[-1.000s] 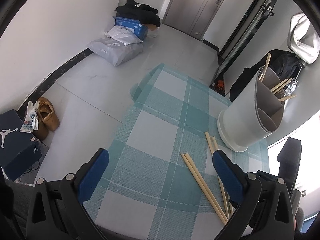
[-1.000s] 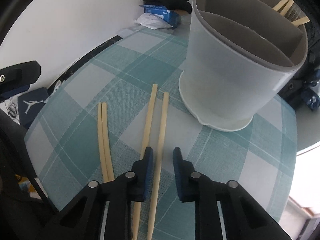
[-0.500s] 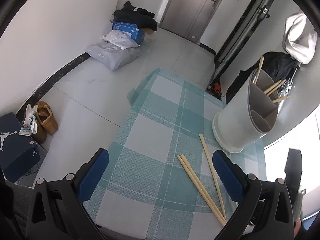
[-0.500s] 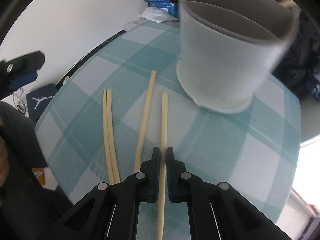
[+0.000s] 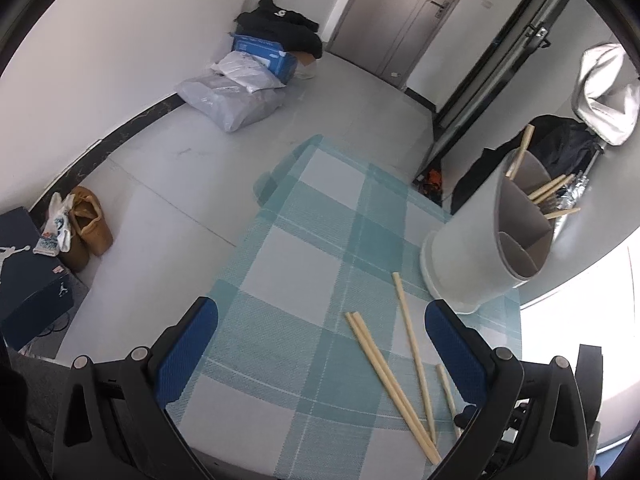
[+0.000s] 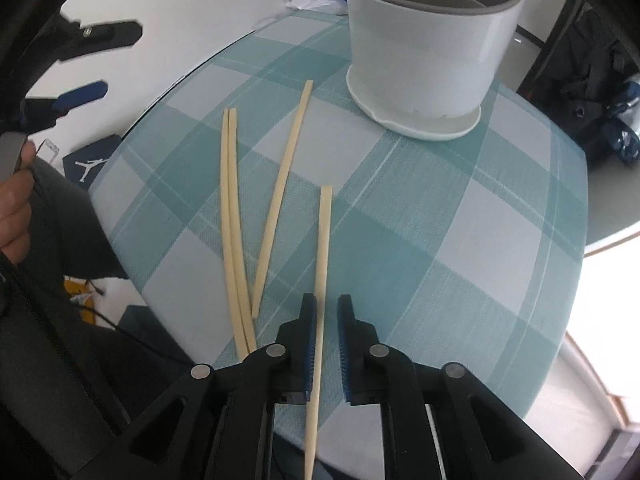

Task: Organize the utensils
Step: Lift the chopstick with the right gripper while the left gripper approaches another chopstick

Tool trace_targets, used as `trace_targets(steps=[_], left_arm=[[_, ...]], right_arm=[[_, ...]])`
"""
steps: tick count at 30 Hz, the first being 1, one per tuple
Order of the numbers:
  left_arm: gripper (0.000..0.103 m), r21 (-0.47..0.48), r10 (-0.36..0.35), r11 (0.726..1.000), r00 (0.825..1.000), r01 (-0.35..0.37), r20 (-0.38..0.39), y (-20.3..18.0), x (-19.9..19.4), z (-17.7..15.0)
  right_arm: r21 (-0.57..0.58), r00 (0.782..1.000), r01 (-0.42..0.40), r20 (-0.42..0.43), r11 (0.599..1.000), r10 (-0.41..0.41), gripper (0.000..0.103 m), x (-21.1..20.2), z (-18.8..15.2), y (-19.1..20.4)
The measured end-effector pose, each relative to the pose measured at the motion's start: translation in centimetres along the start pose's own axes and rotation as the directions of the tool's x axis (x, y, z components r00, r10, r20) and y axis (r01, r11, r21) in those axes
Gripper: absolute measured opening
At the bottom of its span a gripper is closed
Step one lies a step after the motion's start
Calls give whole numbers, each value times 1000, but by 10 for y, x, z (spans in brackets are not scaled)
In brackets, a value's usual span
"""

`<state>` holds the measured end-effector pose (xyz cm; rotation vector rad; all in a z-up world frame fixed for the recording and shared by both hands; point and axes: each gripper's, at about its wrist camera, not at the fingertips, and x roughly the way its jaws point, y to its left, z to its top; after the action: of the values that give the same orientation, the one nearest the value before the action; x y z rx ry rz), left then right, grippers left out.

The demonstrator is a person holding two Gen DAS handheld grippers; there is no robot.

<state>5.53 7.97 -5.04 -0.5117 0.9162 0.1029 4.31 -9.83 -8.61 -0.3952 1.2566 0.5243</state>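
A white divided utensil holder (image 6: pixel 432 40) stands on a teal checked tablecloth (image 6: pixel 460 240); it also shows in the left wrist view (image 5: pixel 488 248) with several chopsticks in it. Three loose wooden chopsticks (image 6: pixel 256 216) lie on the cloth, a pair and a single. My right gripper (image 6: pixel 325 312) has its jaws slightly apart around a fourth chopstick (image 6: pixel 322 248), which leans against the left pad, lifted off the cloth. My left gripper (image 5: pixel 320 324) is wide open and empty above the table's near edge, left of the chopsticks (image 5: pixel 384 372).
The table edge falls away to a grey floor on the left. On the floor are a blue shoebox (image 5: pixel 28 280), brown shoes (image 5: pixel 86 228), and grey bags with a blue box (image 5: pixel 240 92). A door and hanging dark clothes are at the back.
My right gripper closed on one chopstick, pulled it back and up from the holder, and its jaws now stand a little wider. The left gripper drew back slightly, still open.
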Motion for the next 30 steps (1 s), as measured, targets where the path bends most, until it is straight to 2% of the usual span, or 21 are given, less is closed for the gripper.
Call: trace_targets(steps=[6, 10, 11, 12, 15, 19, 23, 26, 28, 30], left_arm=[[102, -21, 23, 1000, 1000, -22, 7, 7, -1, 4], [102, -29, 46, 999, 999, -46, 3, 8, 1, 4], [102, -28, 55, 998, 998, -55, 0, 8, 2, 3], [102, -24, 67, 997, 998, -68, -5, 9, 4, 1], [102, -8, 82, 997, 996, -83, -21, 8, 9, -4], [102, 35, 93, 995, 993, -91, -76, 0, 20, -11], [102, 89, 118, 990, 984, -107, -130, -14, 33, -21], [102, 116, 149, 984, 976, -131, -159, -22, 40, -26], [102, 118, 175, 981, 969, -156, -177, -24, 46, -30], [102, 126, 205, 975, 959, -183, -196, -26, 52, -32]], right_arm=[[-61, 999, 33, 16, 998, -32, 14, 12, 30, 1], [-45, 997, 68, 40, 997, -66, 14, 20, 54, 3], [-41, 997, 65, 40, 997, -63, 13, 21, 57, 3], [-34, 998, 54, 40, 998, -52, 7, 22, 60, 2], [-10, 999, 15, 52, 1000, -15, 6, 20, 64, -2], [52, 989, -28, 150, 998, 19, 6, -1, 64, -15], [134, 954, -118, 289, 984, 75, 6, -30, 57, -36], [213, 915, -228, 380, 950, 135, 6, -45, 45, -57], [276, 875, -325, 451, 904, 177, 6, -52, 36, -74], [298, 853, -358, 490, 885, 180, 6, -56, 30, -75]])
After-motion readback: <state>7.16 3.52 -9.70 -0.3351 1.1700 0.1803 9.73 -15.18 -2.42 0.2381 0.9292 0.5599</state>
